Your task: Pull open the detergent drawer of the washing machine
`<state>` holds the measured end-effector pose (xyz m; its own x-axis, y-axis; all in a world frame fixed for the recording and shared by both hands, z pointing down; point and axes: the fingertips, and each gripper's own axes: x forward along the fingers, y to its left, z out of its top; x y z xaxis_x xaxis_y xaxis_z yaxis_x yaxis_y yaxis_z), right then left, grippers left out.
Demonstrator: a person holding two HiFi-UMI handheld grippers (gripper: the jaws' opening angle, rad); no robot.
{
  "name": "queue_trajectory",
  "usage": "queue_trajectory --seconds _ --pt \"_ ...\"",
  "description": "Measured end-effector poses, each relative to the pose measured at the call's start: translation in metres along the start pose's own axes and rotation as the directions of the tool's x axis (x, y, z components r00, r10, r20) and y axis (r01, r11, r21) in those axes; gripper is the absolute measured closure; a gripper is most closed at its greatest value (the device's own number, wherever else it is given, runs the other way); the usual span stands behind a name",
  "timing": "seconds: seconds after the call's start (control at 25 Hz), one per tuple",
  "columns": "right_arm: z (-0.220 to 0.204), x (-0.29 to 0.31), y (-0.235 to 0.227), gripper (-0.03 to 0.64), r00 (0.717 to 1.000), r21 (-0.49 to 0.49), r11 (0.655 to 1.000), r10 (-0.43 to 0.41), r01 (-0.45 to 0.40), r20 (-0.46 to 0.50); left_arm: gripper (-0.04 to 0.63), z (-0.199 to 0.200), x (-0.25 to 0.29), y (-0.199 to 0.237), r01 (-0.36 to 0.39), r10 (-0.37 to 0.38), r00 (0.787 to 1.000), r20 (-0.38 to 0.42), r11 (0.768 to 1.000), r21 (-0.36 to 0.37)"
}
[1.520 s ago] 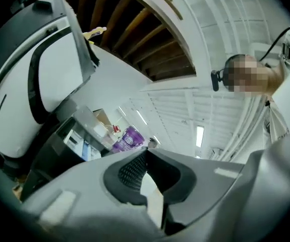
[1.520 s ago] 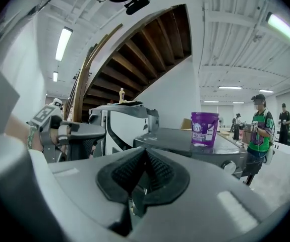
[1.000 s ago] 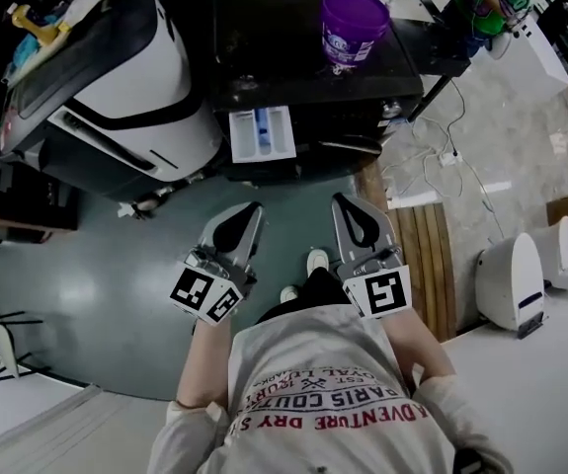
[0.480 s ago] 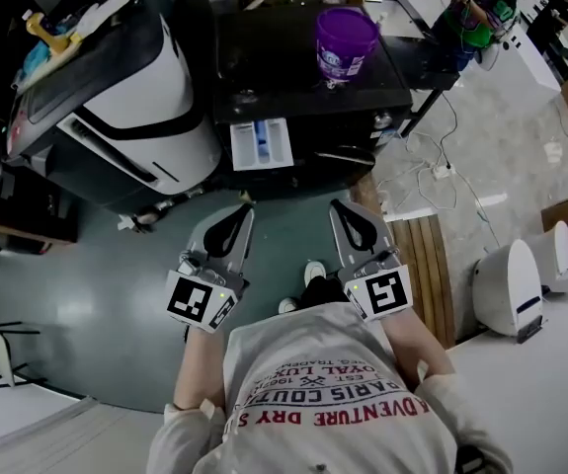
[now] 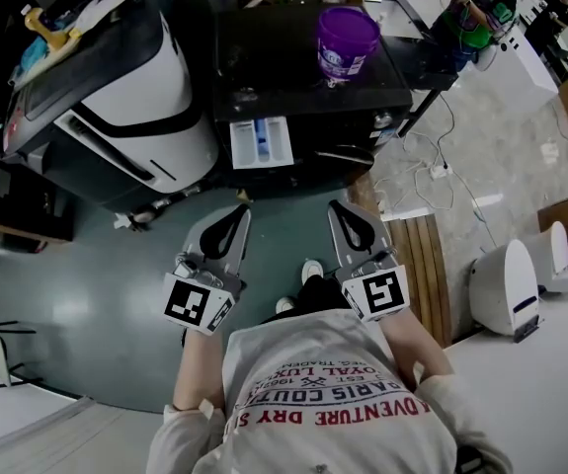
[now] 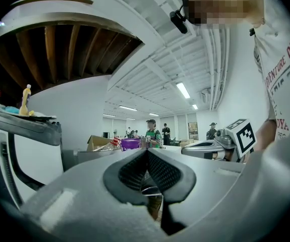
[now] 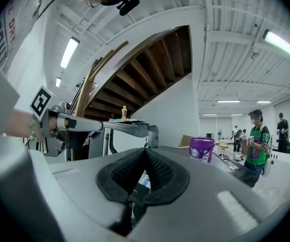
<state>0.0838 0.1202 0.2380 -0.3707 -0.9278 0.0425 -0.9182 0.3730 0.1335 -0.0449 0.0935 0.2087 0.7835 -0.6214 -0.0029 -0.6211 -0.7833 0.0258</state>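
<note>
Detergent drawer [image 5: 262,142] already open

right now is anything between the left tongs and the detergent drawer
Nothing visible. Only floor lies between the left tongs and the detergent drawer, which already stands pulled out of the washing machine.

left tool [image 5: 234,217]: jaws together, empty, held level | right tool [image 5: 346,213]: jaws together, empty, held level

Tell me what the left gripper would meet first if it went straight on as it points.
Probably the open detergent drawer jutting from the washing machine; relative height is hard to judge.
</note>
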Motion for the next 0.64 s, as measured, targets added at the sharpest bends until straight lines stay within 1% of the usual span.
queue_trajectory --seconds 0.32,0.64 --pt "-0.009 -0.003 0.004 0.617 0.999 0.012 1.000 -0.013 0.013 -0.029 0.603 -0.010 -0.001 -0.002 0.006 -0.006 1.000 -0.019 1.000 -0.025" --pt "-0.011 -0.002 0.010 0.617 1.000 -0.003 1.000 0.003 -0.003 -0.031 0.603 -0.013 -0.005 -0.001 -0.011 0.011 1.000 -0.013 0.999 -0.045"
